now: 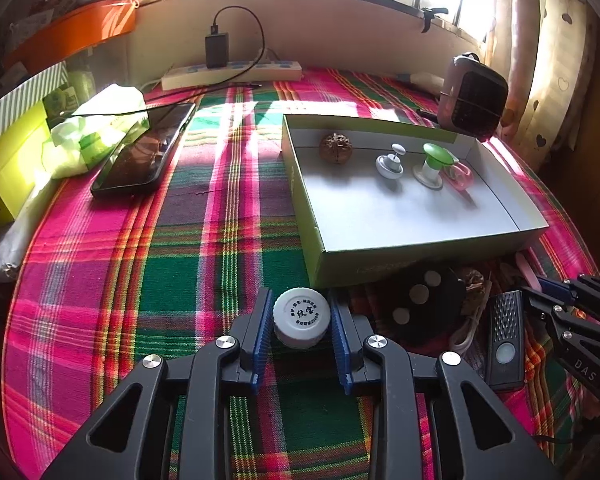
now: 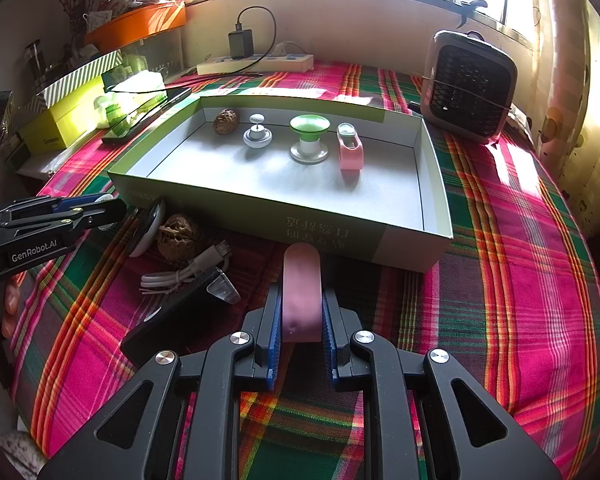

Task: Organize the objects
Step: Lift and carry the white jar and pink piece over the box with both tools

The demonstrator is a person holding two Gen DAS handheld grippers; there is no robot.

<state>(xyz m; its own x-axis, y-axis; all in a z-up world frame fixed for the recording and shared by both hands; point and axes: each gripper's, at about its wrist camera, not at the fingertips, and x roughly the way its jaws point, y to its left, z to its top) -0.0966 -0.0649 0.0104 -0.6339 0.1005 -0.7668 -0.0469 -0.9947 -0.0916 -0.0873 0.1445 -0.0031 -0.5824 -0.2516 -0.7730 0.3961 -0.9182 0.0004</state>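
Note:
In the left wrist view my left gripper (image 1: 300,295) is shut on a small white bottle with a ribbed cap (image 1: 302,316), which stands on the plaid cloth just in front of the green-sided open box (image 1: 300,184). The blue pads press on the bottle's two sides. My right gripper (image 2: 302,288) is shut on a pink oblong piece (image 2: 302,292) and holds it before the box's near wall (image 2: 260,216). In the box stand a walnut (image 2: 226,121), a white knob (image 2: 257,133), a green-topped spool (image 2: 309,138) and a pink clip (image 2: 350,148).
Between the grippers lie a second walnut (image 2: 176,236), a coiled white cable (image 2: 184,272), a black remote (image 2: 180,316) and a black disc with white dots (image 1: 420,304). A phone (image 1: 144,152) and tissue pack (image 1: 96,128) lie left. A power strip (image 1: 232,74) and small heater (image 1: 474,96) stand behind.

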